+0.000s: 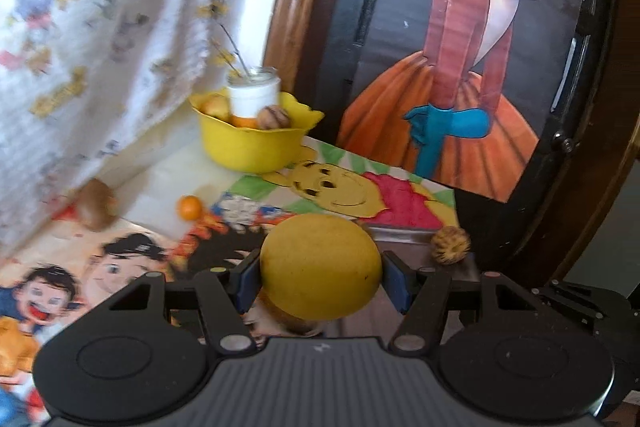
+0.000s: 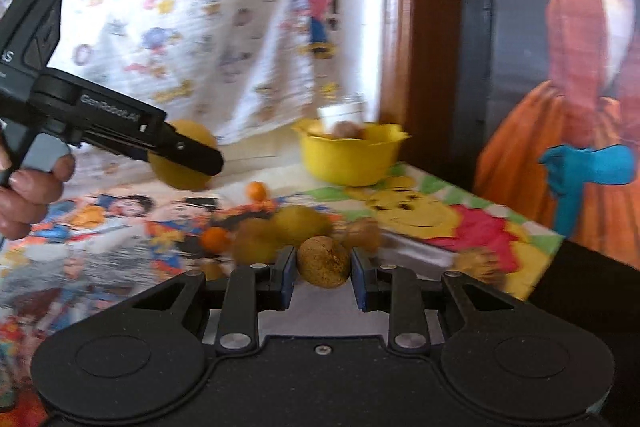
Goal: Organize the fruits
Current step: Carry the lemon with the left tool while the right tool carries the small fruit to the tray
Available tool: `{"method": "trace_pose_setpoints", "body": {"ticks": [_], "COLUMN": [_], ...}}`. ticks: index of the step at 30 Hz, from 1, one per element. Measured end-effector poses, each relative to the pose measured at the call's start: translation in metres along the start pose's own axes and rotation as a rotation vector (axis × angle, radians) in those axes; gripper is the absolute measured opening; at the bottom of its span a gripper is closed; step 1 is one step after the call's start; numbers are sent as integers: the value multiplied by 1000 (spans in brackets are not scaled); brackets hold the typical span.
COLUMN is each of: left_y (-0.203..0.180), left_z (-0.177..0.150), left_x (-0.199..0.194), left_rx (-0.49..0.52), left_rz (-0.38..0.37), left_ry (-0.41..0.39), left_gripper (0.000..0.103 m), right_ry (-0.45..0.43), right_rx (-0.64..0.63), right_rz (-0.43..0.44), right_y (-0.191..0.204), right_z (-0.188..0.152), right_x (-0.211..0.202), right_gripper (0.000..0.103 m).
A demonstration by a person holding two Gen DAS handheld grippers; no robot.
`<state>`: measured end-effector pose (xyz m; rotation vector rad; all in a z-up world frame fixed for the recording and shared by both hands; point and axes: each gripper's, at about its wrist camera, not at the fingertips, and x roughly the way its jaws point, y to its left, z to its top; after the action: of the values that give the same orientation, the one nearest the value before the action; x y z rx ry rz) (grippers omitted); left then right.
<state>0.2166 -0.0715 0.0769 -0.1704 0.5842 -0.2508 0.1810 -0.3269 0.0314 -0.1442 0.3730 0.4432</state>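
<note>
left claw (image 1: 320, 283) is clamping a yellow fruit (image 1: 320, 267), right claw (image 2: 323, 267) is pinching a brown fruit (image 2: 323, 266); both are probably heading for the yellow bowl (image 1: 248, 151) ahead, already holding fruit.

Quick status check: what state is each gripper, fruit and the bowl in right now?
left gripper: shut on yellow fruit, lifted off the table
right gripper: shut on brown fruit
yellow bowl: upright, holds several fruits and a white cup
small orange: loose on the table
</note>
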Motion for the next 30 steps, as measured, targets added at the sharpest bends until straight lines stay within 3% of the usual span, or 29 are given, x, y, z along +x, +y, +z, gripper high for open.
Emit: {"method": "trace_pose_setpoints", "body": {"ticks": [6, 12, 30], "left_y": [-21, -37, -51], "left_z": [1, -5, -22], "left_x": [47, 92, 155], "left_rx": [13, 28, 135], "left_rz": [-15, -24, -3], "left_ry": [16, 62, 146], "left_gripper": [66, 66, 66], "right_ry": [24, 56, 79], "right_rx": [3, 62, -38], "right_rz": [-96, -93, -145], "right_y": [-36, -62, -68], "right_z": [-17, -31, -47], "right_x": [24, 48, 77], "right_gripper": [31, 31, 31]}}
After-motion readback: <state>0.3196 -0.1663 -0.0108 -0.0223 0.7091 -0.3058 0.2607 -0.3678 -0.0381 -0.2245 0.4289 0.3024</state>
